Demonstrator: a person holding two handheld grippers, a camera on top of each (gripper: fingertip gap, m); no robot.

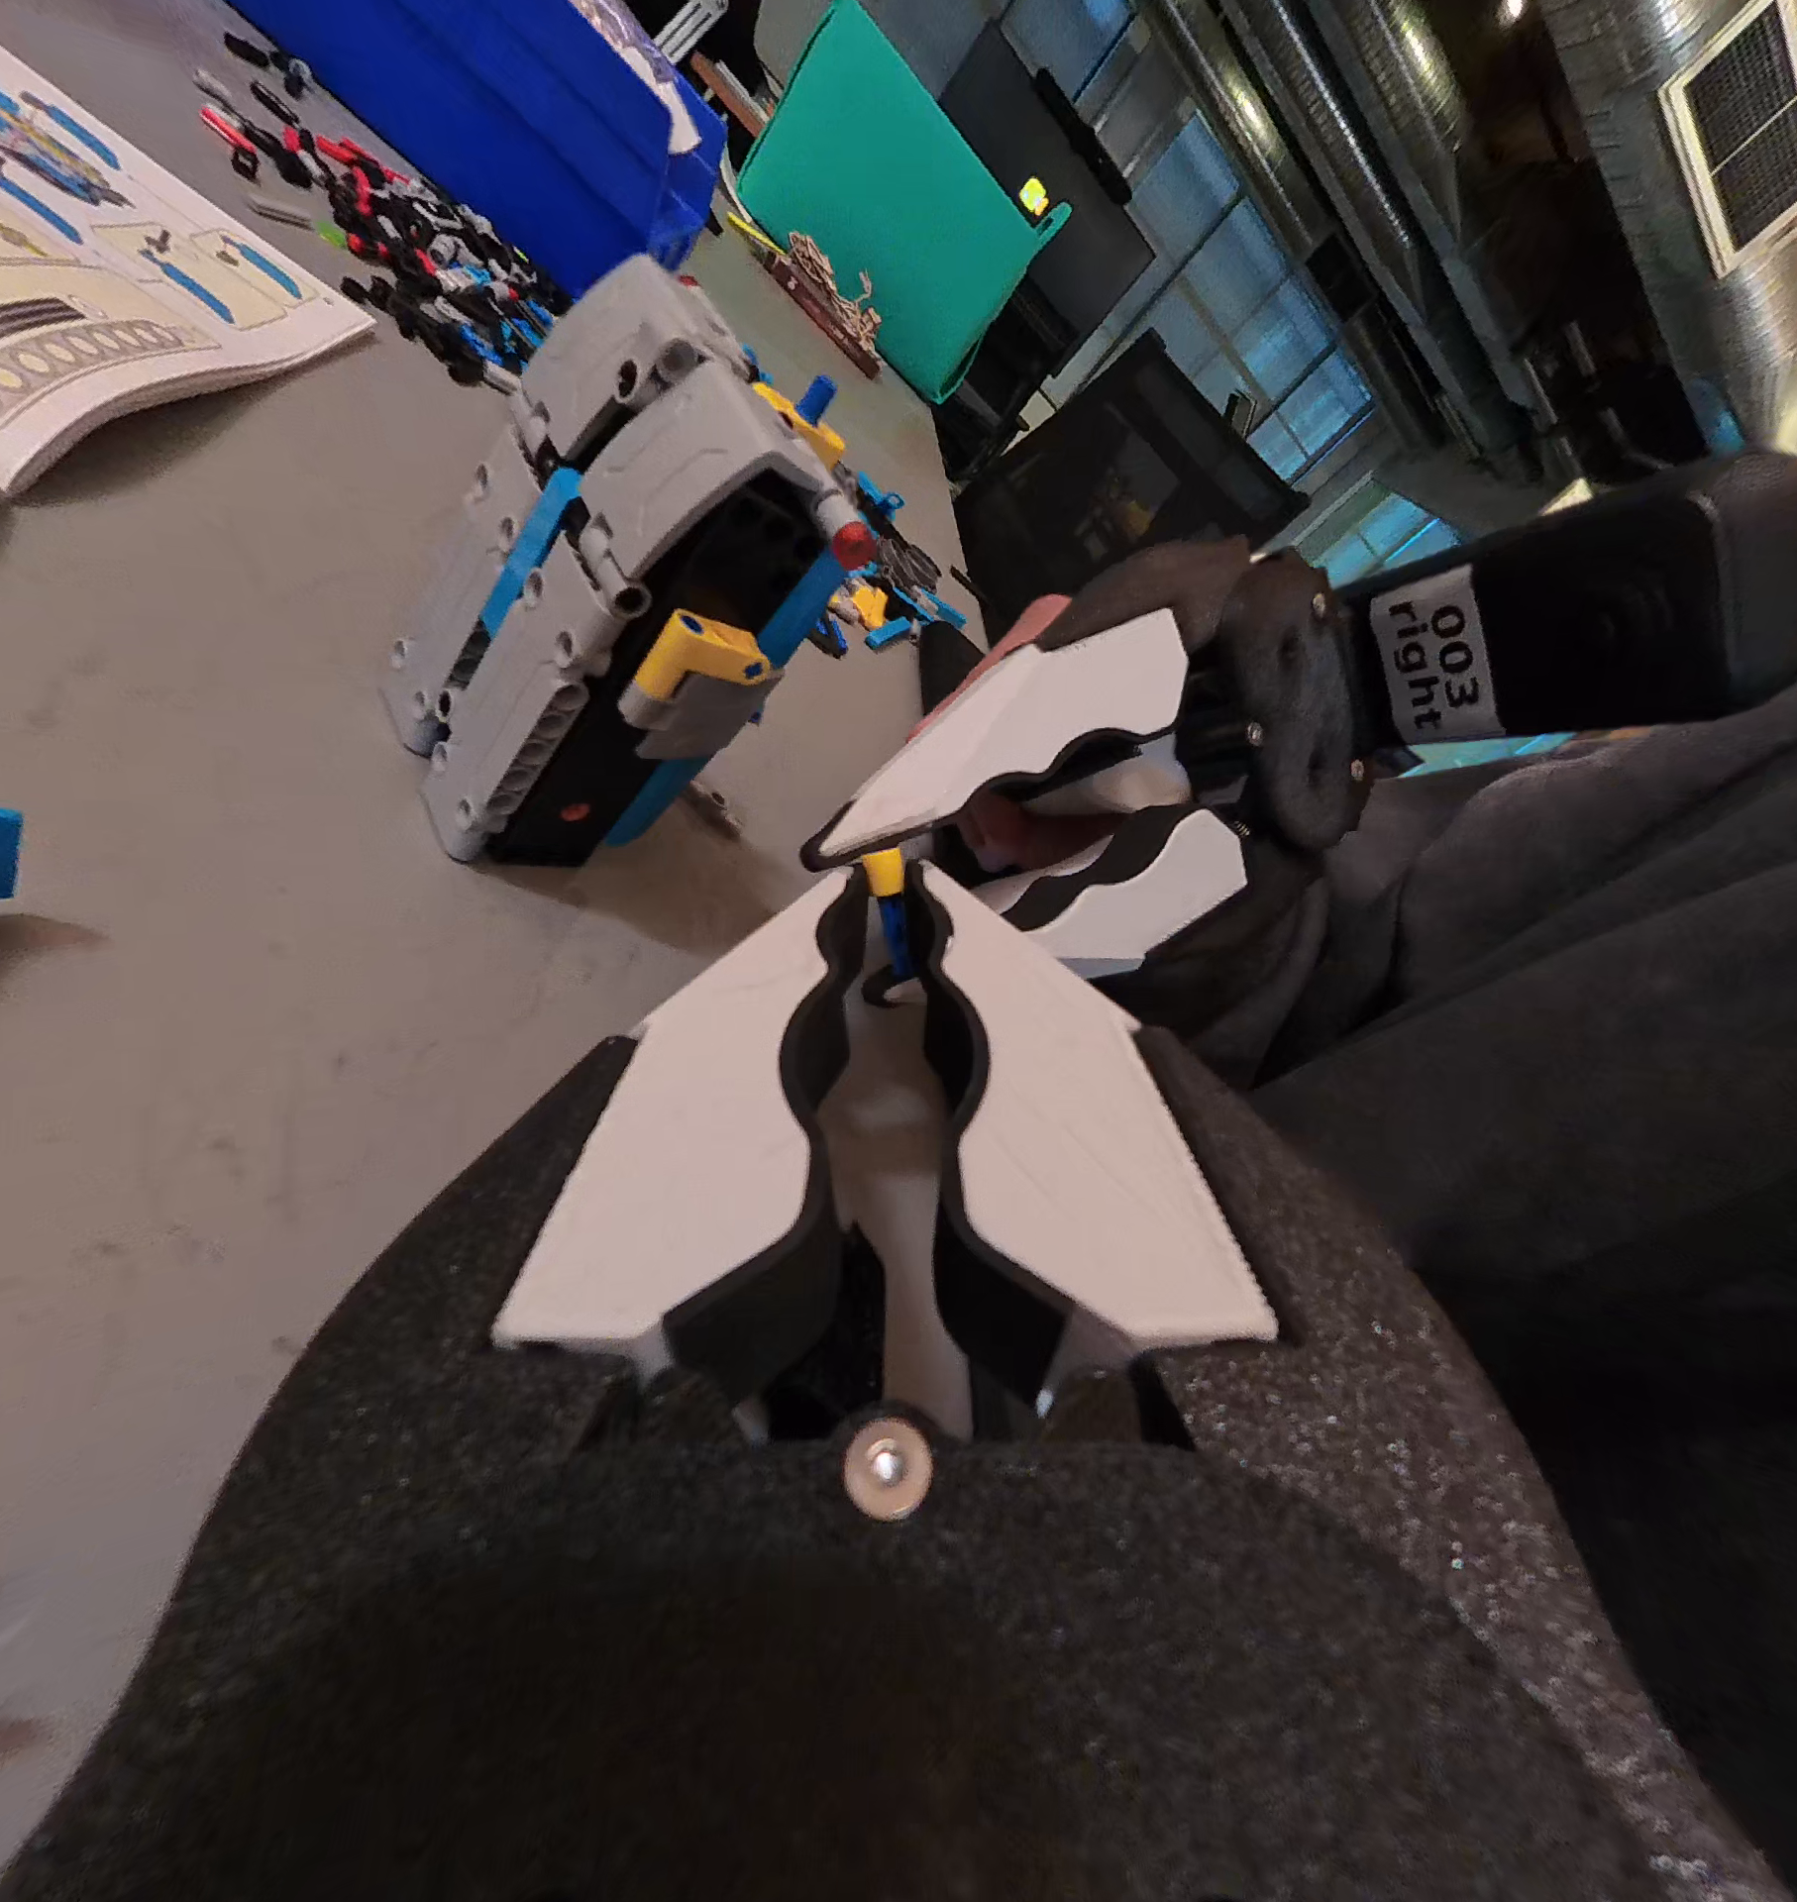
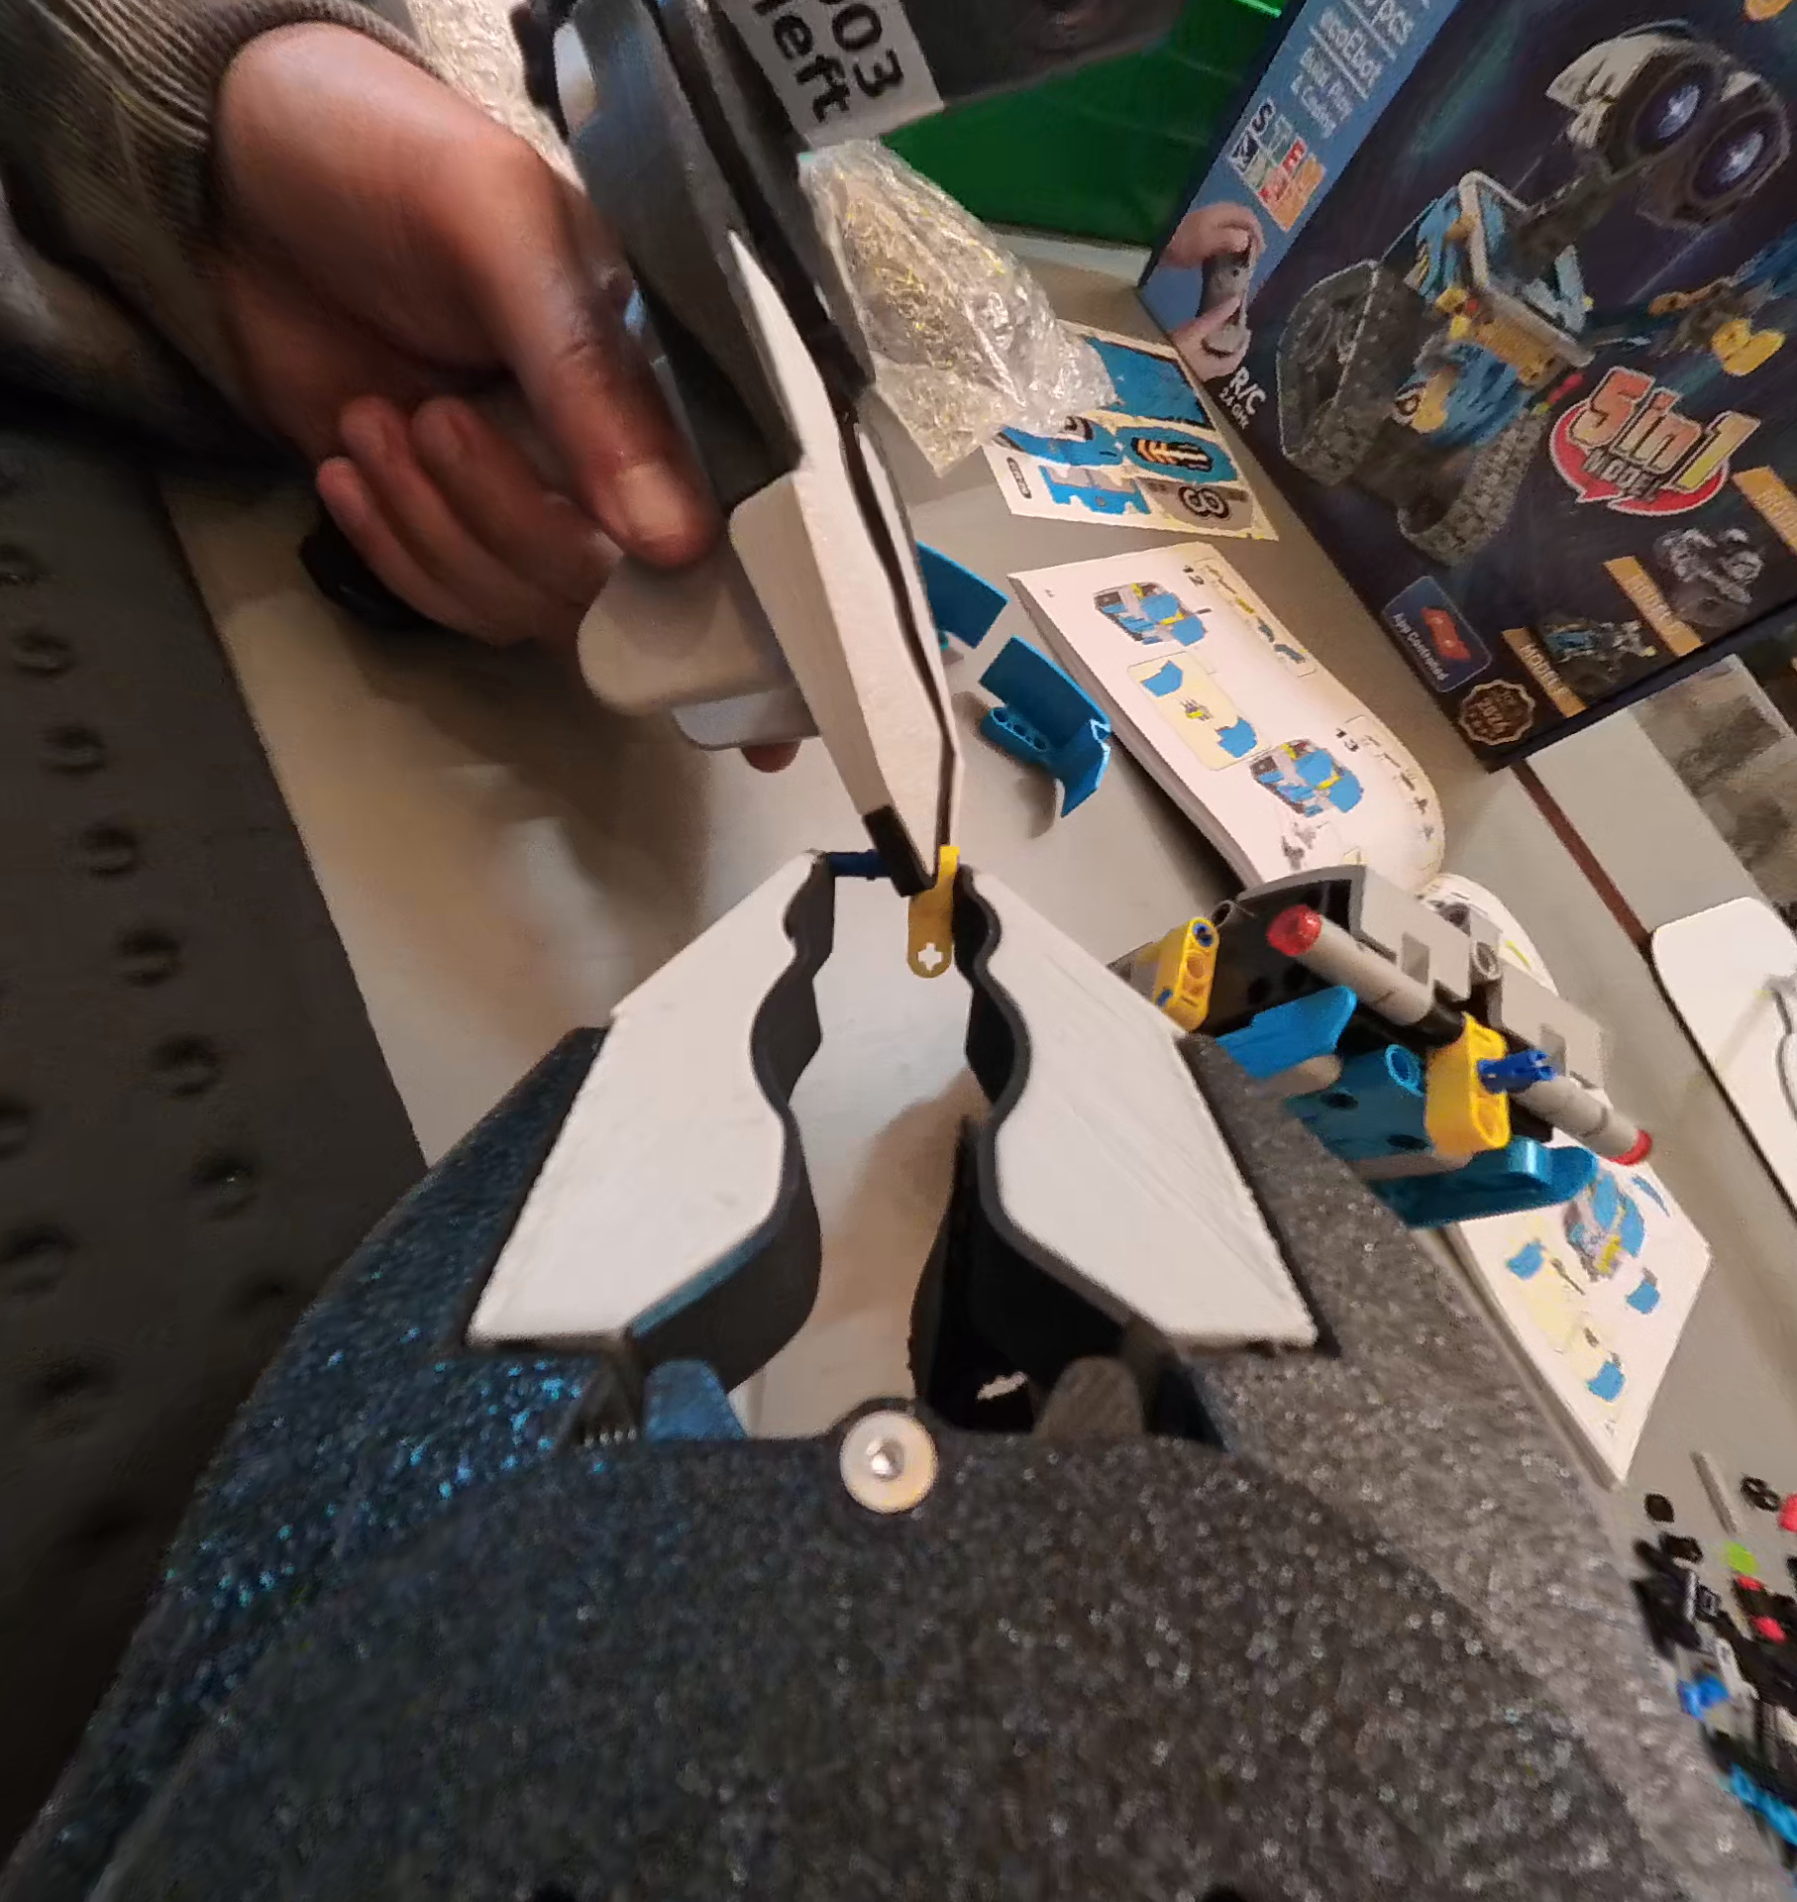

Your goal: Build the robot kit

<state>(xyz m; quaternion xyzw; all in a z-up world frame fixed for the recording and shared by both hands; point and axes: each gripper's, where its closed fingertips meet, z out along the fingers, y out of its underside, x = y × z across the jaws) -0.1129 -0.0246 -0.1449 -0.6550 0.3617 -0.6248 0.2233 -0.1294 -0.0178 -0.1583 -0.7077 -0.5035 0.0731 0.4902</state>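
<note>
Left gripper (image 1: 886,893): fingers drawn narrow, tips pinching a small blue pin (image 1: 896,939); a person's hand (image 2: 431,340) grips its handle.
Right gripper (image 2: 894,887): fingers narrow but with a gap between the tips; a small yellow connector (image 2: 930,919) sits against the right-hand fingertip. Cannot tell whether it is truly clamped or only touching.
Meeting point: both grippers tip to tip, above the table (image 1: 205,1029); the yellow connector sits on the end of the blue pin.
Partly built model (image 1: 606,618): grey panels, blue beams, yellow brackets, red-tipped axle; stands on the table just beyond the grippers.
Instruction booklet (image 1: 102,257): open, flat, behind the model.
Loose parts (image 1: 411,247): black, red and blue pieces scattered between booklet and blue bin (image 1: 524,113).
Kit box (image 2: 1553,340): upright at the far table edge.
Sticker sheet (image 2: 1121,453) and crumpled clear bag (image 2: 936,298): near the box.
Blue curved panels (image 2: 1038,710): loose, beside the booklet.
</note>
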